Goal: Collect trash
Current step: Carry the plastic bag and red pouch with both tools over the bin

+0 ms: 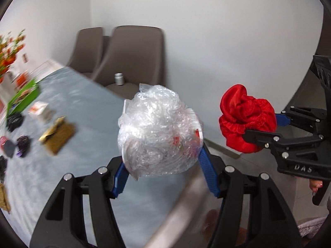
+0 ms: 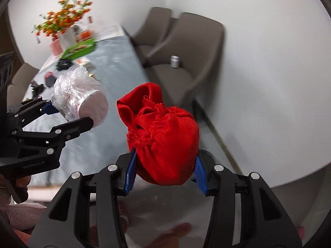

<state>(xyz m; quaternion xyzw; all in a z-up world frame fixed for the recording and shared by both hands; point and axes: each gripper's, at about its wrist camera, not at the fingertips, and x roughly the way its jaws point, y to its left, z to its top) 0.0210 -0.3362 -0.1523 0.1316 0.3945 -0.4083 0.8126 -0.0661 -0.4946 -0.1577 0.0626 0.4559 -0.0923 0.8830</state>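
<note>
My left gripper (image 1: pixel 163 144) is shut on a cup stuffed with crumpled clear plastic wrap (image 1: pixel 159 132) and holds it in the air above the near end of the grey table (image 1: pixel 86 111). The cup also shows in the right wrist view (image 2: pixel 79 98). My right gripper (image 2: pixel 165 157) is shut on a red drawstring cloth pouch (image 2: pixel 163 136) and holds it up beside the left one. The pouch also shows in the left wrist view (image 1: pixel 246 119).
Several small items lie on the table: a gold packet (image 1: pixel 58 134), dark wrappers (image 1: pixel 21 144), a small box (image 1: pixel 40 109), a green tray (image 1: pixel 24 95) and a flower vase (image 2: pixel 64 26). Brown chairs (image 1: pixel 132 60) stand along the wall; a metal can (image 1: pixel 119 79) sits on one seat.
</note>
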